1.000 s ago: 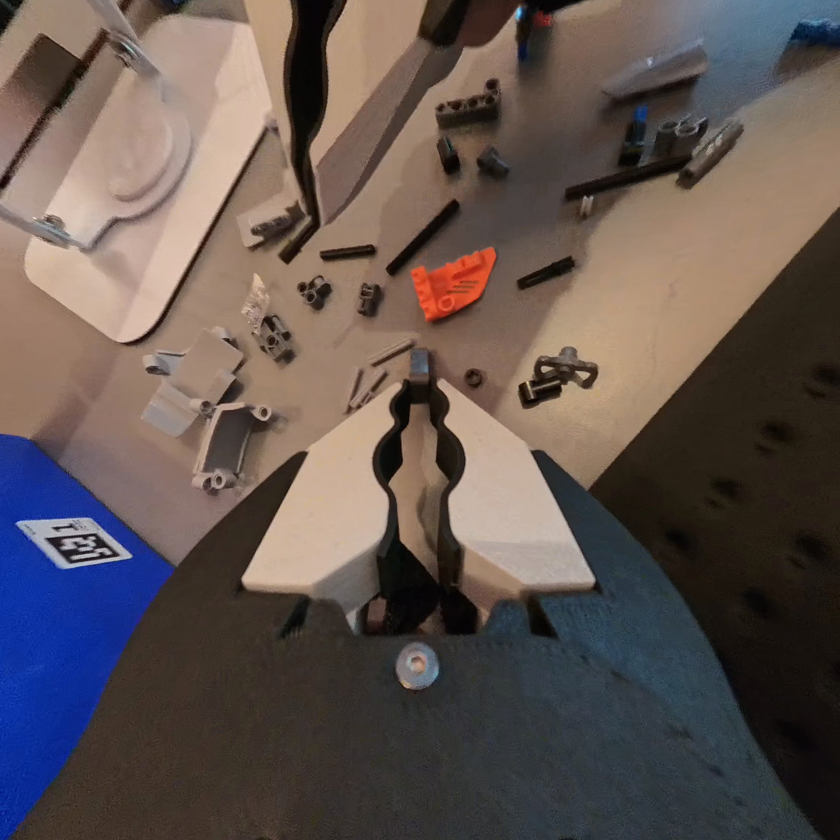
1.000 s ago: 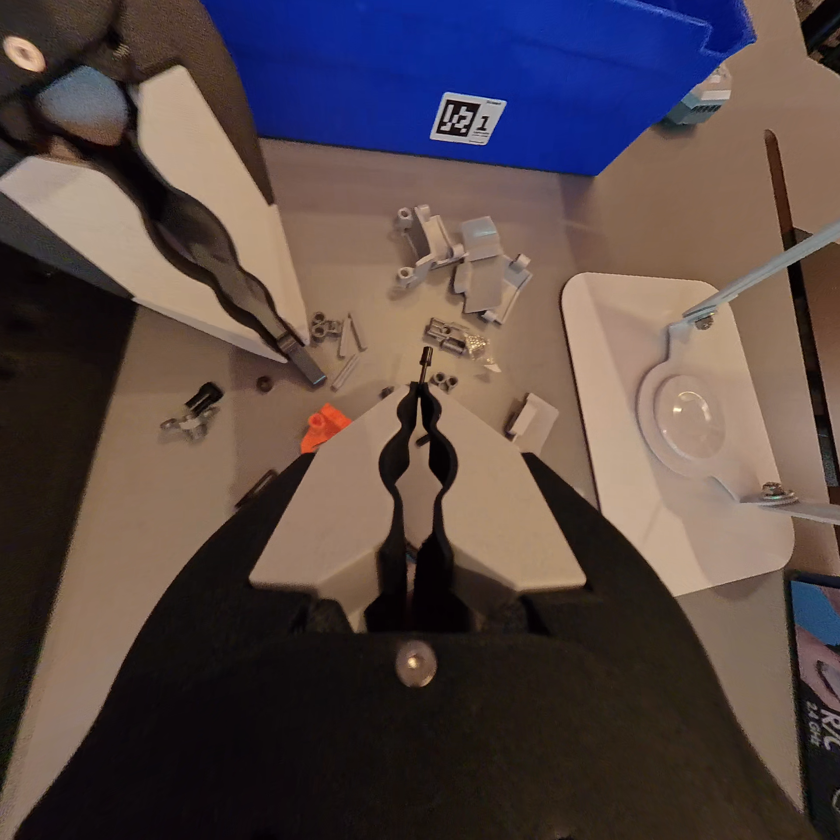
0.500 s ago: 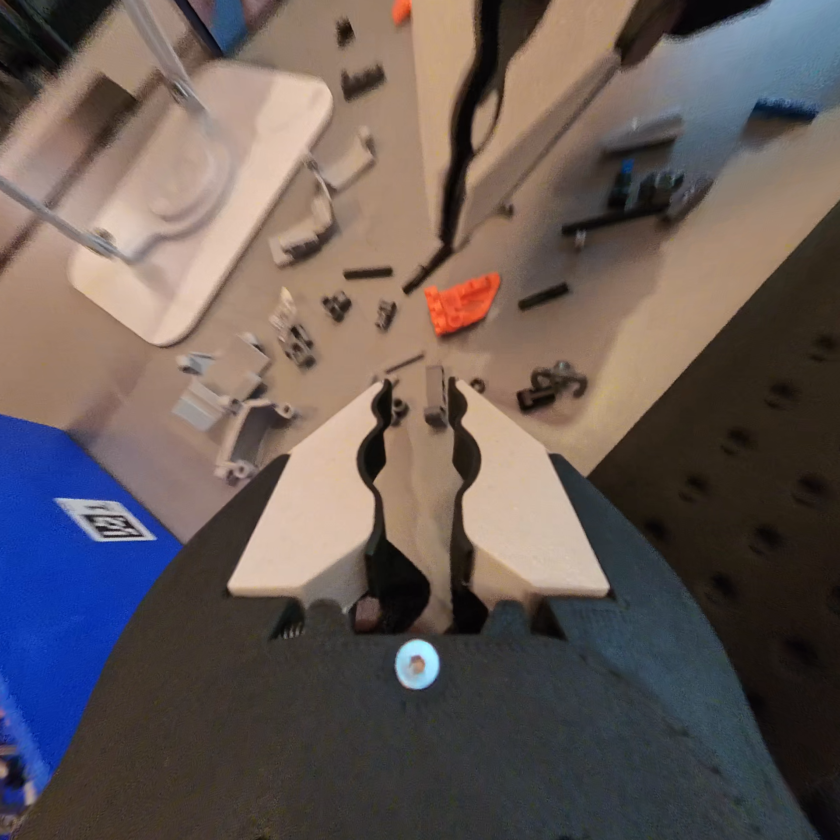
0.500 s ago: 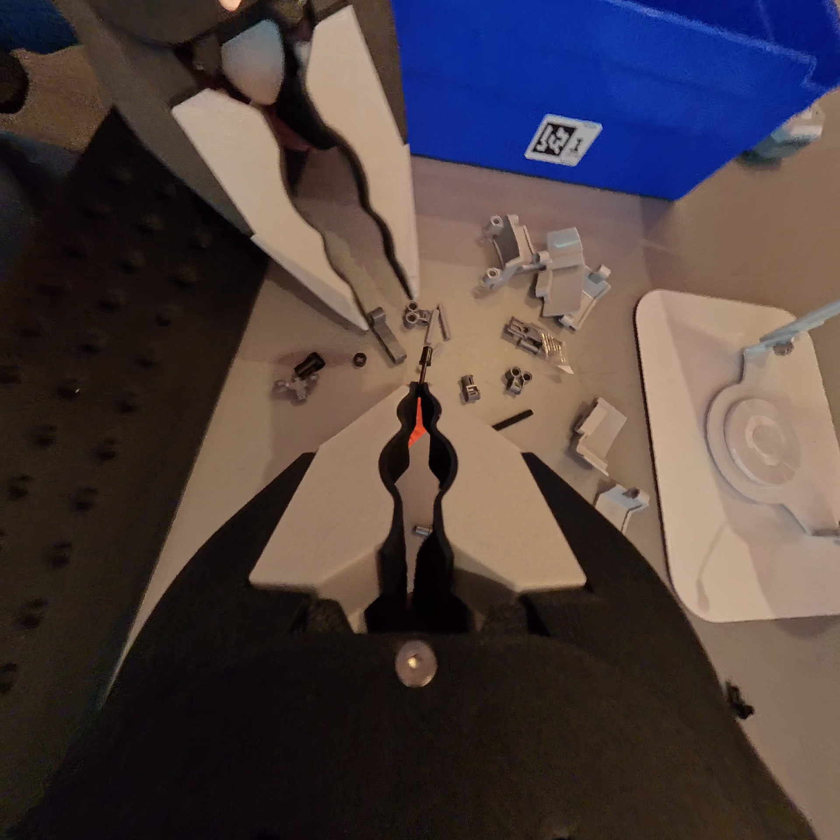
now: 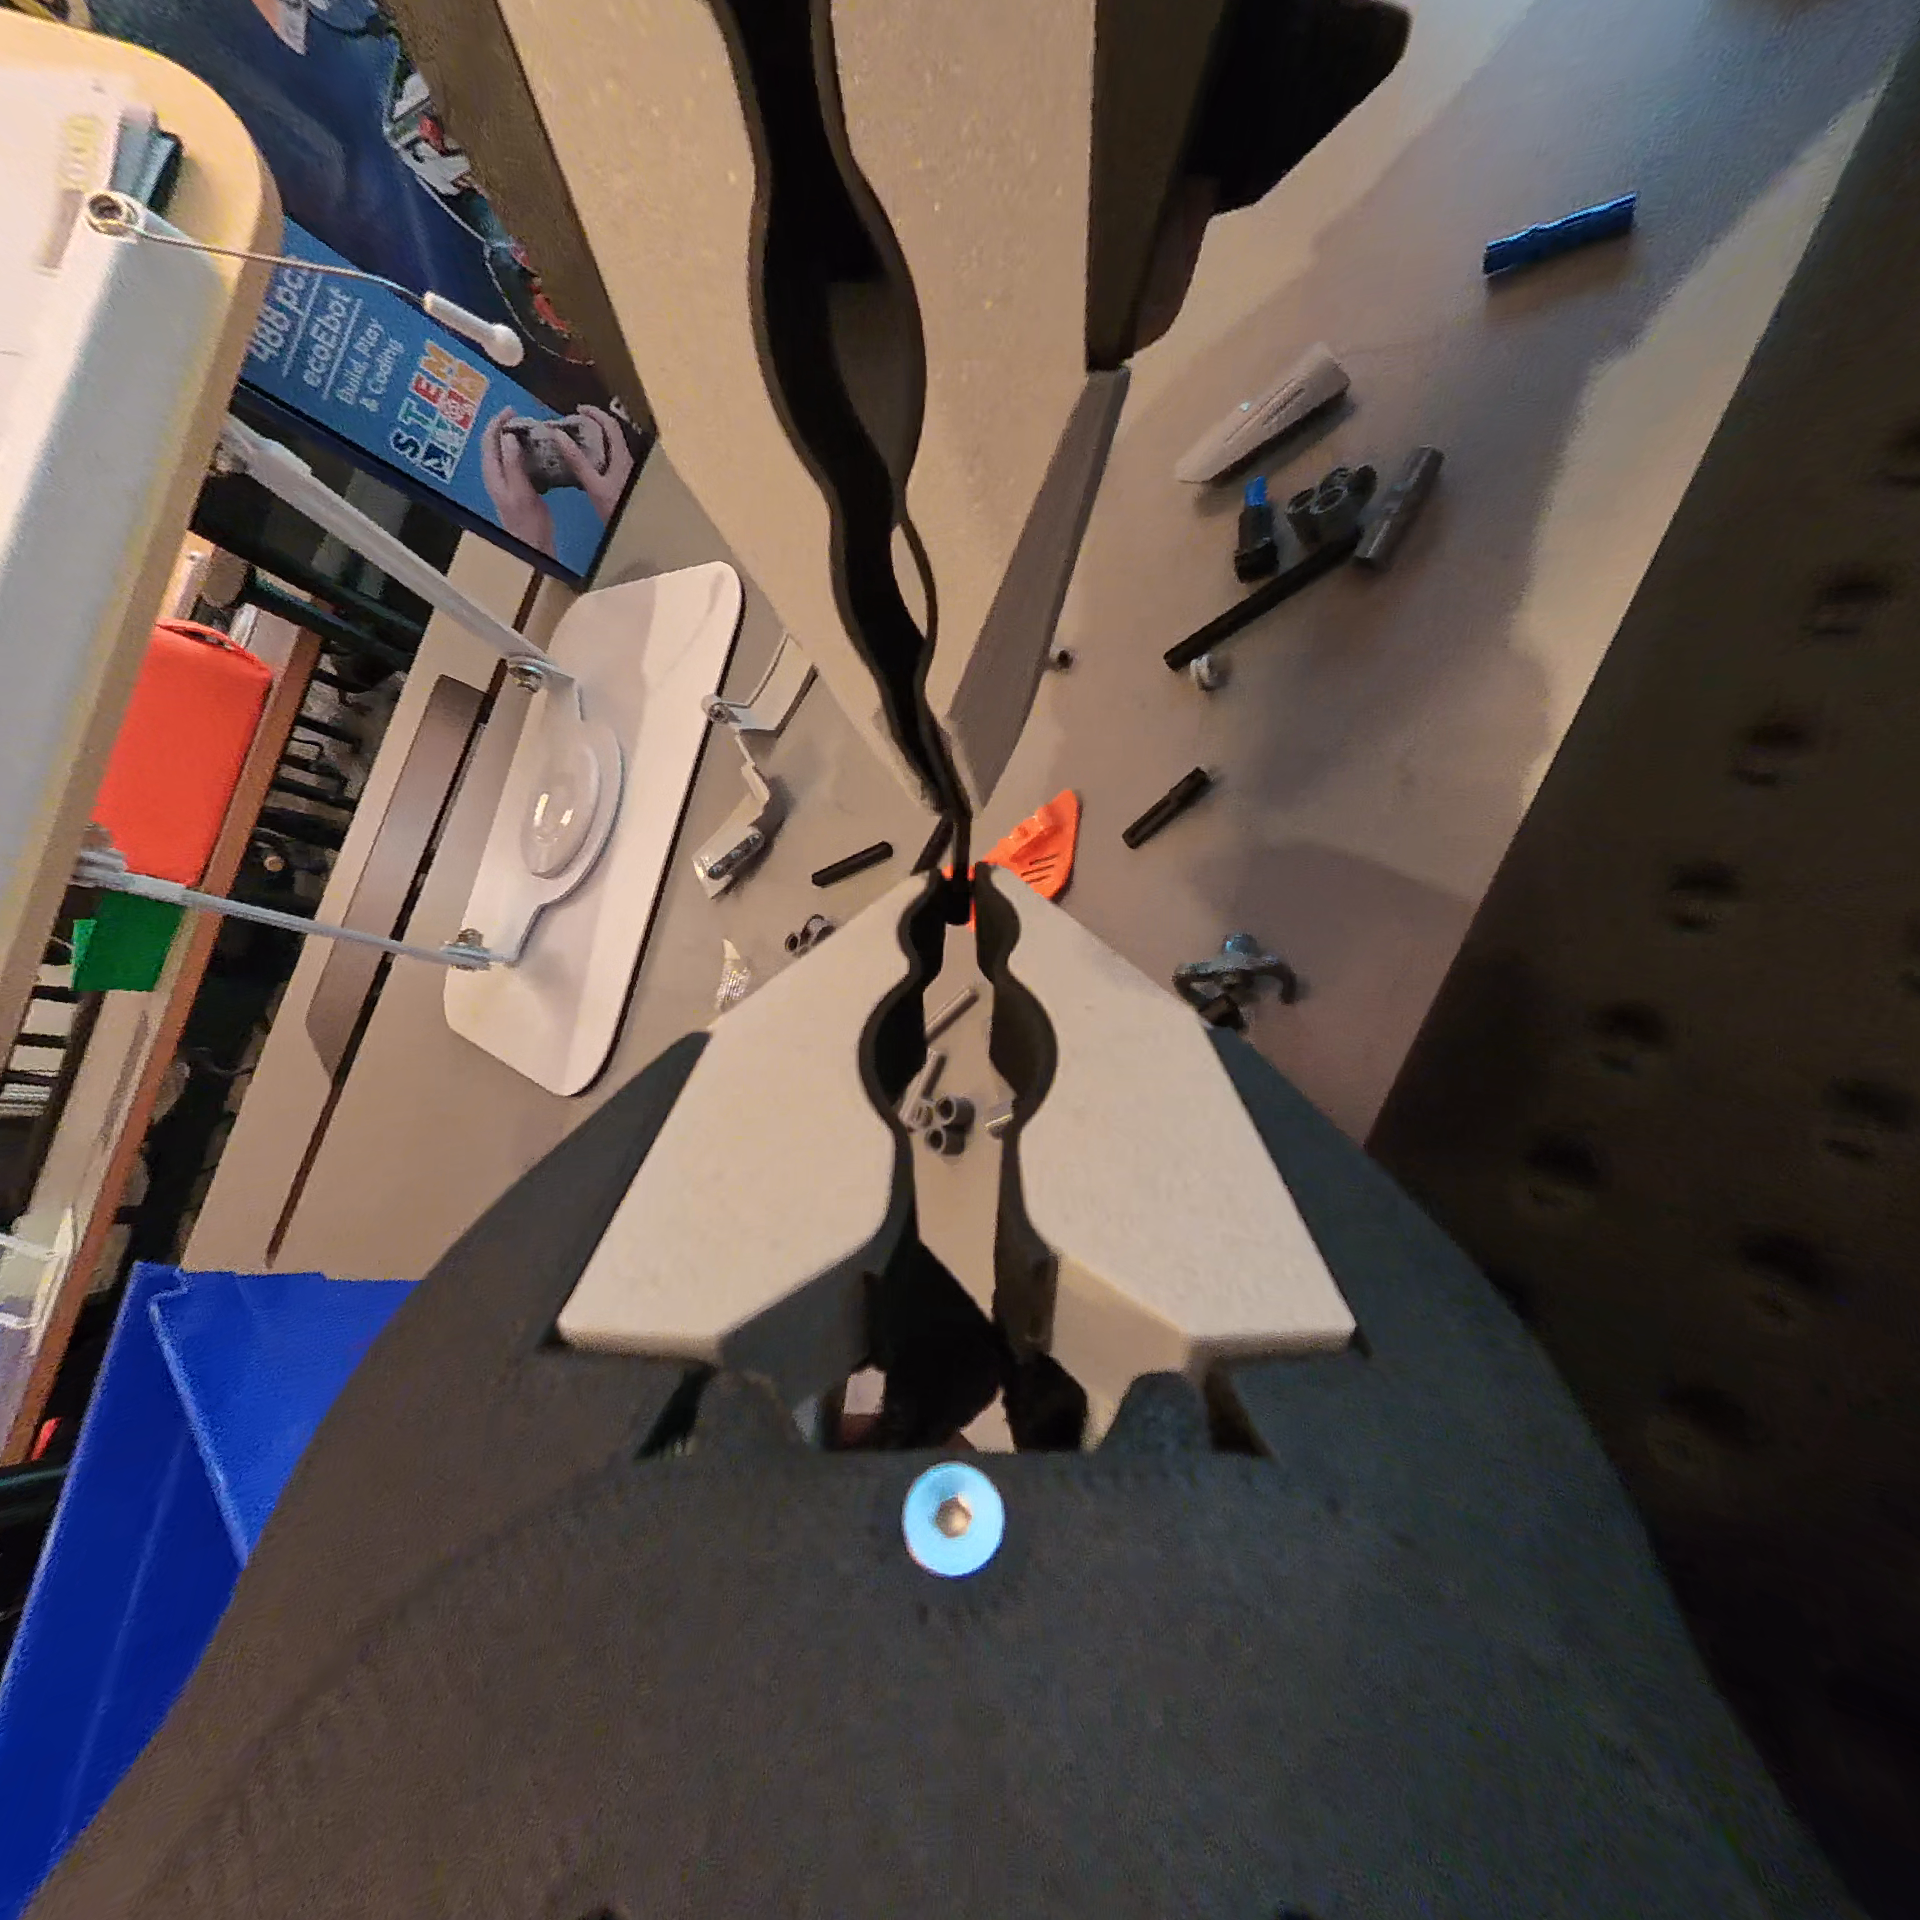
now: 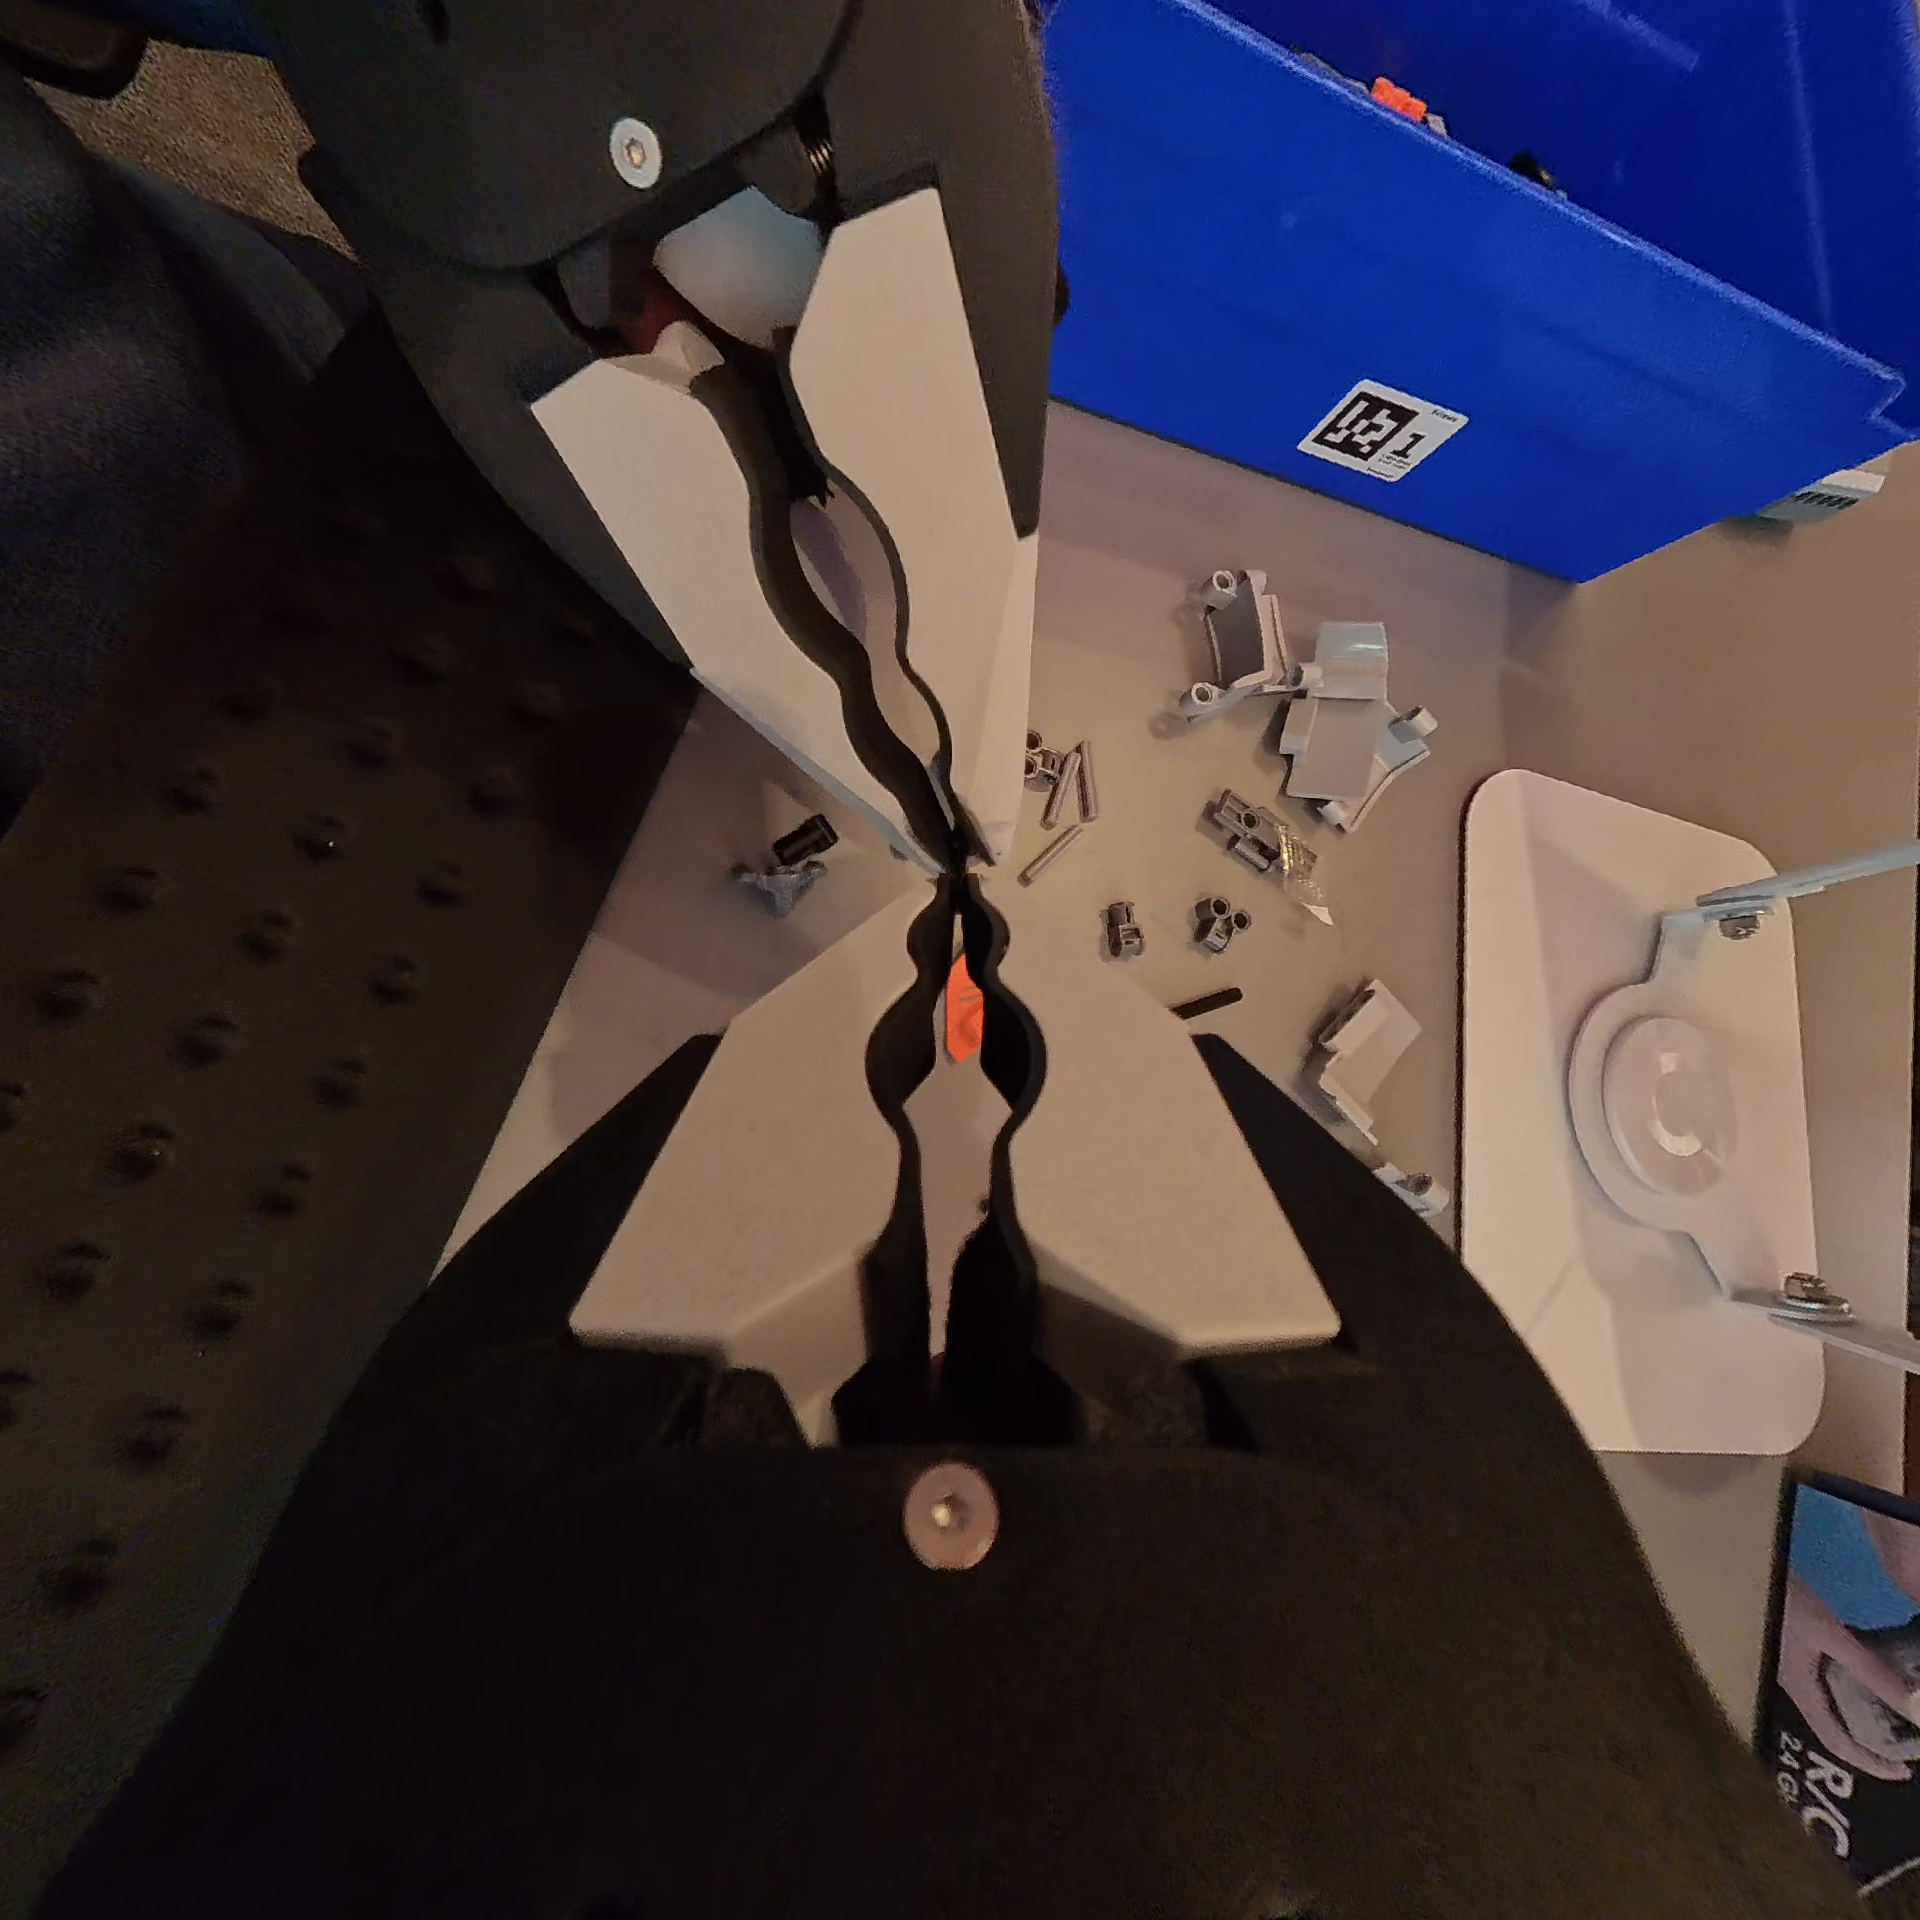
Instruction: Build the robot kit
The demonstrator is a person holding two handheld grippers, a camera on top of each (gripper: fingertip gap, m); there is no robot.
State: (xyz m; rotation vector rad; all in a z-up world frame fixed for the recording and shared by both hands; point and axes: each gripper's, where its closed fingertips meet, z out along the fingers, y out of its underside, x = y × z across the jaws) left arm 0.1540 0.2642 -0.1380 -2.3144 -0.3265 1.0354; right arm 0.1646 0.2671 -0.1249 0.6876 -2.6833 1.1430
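Your left gripper [image 5: 956, 896], gaping half a second ago, has narrowed and met your right gripper [image 6: 961, 899] tip to tip above the desk's [image 5: 1351, 779] middle, over the orange piece [image 5: 1029, 847]; the right clamps a thin black pin [image 5: 948, 836], but whether the left grips its far end I cannot tell.

Left gripper [image 5: 957, 891] and right gripper [image 6: 961, 902] meet tip-to-tip; both nearly closed.
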